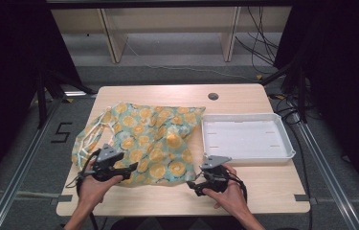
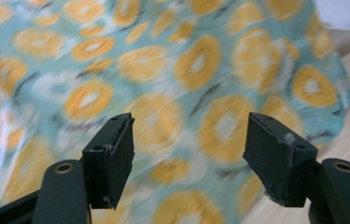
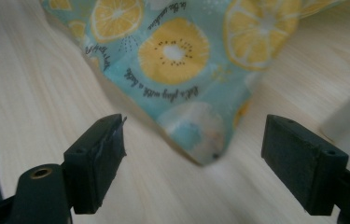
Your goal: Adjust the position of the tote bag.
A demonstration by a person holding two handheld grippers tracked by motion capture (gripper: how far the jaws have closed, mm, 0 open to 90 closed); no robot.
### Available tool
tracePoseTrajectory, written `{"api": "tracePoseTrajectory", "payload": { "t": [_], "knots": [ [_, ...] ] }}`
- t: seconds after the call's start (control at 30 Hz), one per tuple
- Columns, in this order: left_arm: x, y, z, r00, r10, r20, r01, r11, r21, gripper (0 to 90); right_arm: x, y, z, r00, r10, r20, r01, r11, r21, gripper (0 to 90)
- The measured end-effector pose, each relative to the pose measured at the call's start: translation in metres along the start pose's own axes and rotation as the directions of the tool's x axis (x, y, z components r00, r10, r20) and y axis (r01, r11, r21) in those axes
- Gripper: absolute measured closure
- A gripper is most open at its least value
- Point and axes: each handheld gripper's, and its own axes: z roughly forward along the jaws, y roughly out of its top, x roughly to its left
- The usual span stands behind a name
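The lemon-print cloth bag (image 1: 148,141) lies crumpled just left of the white tray (image 1: 246,155). I hold my left gripper (image 1: 128,168) wide over its near edge and my right gripper (image 1: 194,184) wide, empty, before its corner, ready to pinch both.

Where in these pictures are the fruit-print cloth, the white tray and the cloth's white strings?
fruit-print cloth (image 1: 155,143), high view, middle of the fabric.
white tray (image 1: 245,158), high view, near rim.
white strings (image 1: 91,136), high view, loops at the cloth's left edge.

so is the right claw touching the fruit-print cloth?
Apart. Right gripper view: the right claw is open, and the cloth corner ends short of both pads, bare table between.
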Motion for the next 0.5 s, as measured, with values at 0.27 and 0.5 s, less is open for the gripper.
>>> {"api": "tracePoseTrajectory", "payload": {
  "t": [0.27,0.5],
  "knots": [
    [0.017,-0.020,-0.012,0.9984,-0.028,-0.049,0.030,0.9992,0.027,26.3,0.006,0.012,0.030,0.9977,-0.044,0.050,0.041,0.996,0.074,59.0],
    [0.033,-0.030,-0.015,0.9943,-0.049,-0.094,0.057,0.9956,0.075,20.9,-0.004,0.023,0.021,0.9707,-0.216,0.105,0.207,0.974,0.090,90.0]
  ]
}}
